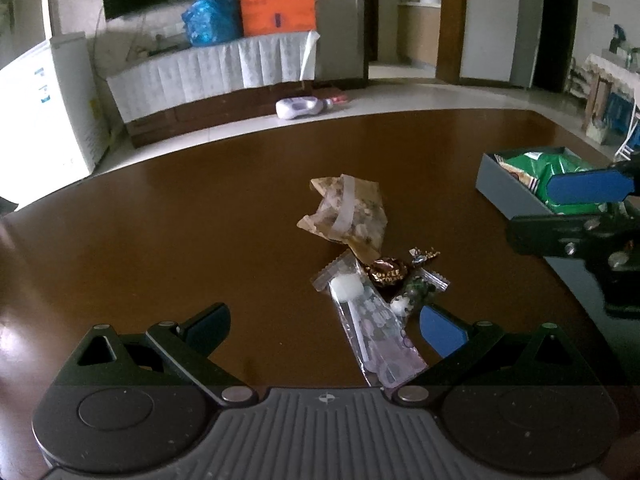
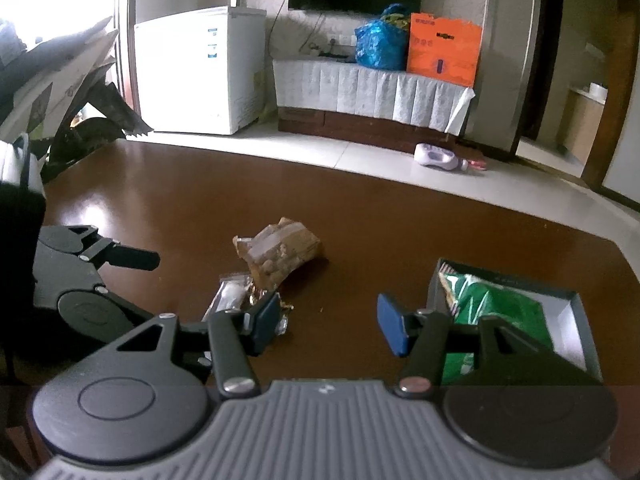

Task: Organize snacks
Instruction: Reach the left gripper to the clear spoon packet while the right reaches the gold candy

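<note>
- Left gripper (image 1: 326,326): jaws wide open, empty, above the near end of the snack pile (image 1: 372,280) mid-table (image 1: 160,208).
- Right gripper (image 2: 328,322): jaws apart, empty.
- Green bag (image 2: 500,308) lies in the grey box (image 2: 576,312), right.

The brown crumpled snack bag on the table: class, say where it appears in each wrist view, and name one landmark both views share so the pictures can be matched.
Left wrist view: the brown snack bag lies at centre, beyond the small wrapped sweets, left of the grey box.
Right wrist view: the bag lies left of centre, beyond the left finger.
Shared landmark: the orange bag on the far cabinet.
</note>
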{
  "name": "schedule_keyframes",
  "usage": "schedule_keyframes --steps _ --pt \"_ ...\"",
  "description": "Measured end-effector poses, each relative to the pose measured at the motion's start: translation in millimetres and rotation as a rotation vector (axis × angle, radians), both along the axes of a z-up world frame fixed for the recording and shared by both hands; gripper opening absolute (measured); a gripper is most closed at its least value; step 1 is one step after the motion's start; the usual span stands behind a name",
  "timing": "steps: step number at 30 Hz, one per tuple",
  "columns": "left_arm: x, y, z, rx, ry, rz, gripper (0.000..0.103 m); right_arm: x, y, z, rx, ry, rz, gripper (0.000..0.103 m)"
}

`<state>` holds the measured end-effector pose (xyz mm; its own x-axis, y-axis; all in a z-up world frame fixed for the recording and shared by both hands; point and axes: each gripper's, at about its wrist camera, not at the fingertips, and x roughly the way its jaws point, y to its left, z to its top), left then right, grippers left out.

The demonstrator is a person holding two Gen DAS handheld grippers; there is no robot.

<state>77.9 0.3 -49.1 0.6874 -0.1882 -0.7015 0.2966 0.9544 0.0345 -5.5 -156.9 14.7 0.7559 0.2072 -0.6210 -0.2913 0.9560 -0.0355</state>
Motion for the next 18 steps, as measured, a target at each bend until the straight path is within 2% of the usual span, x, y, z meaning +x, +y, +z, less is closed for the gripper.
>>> schedule_keyframes --steps 8,18 --pt "1.4 -2.4 -7.7 0.034 0.031 0.01 0.102 10.7 4.9 -20.0 -0.012 0.043 0.016 0.055" --pt "7.5 7.8 -9.7 0.044 0.046 0.051 0.102 18.8 16.0 -29.0 -0.01 0.056 0.036 0.055"
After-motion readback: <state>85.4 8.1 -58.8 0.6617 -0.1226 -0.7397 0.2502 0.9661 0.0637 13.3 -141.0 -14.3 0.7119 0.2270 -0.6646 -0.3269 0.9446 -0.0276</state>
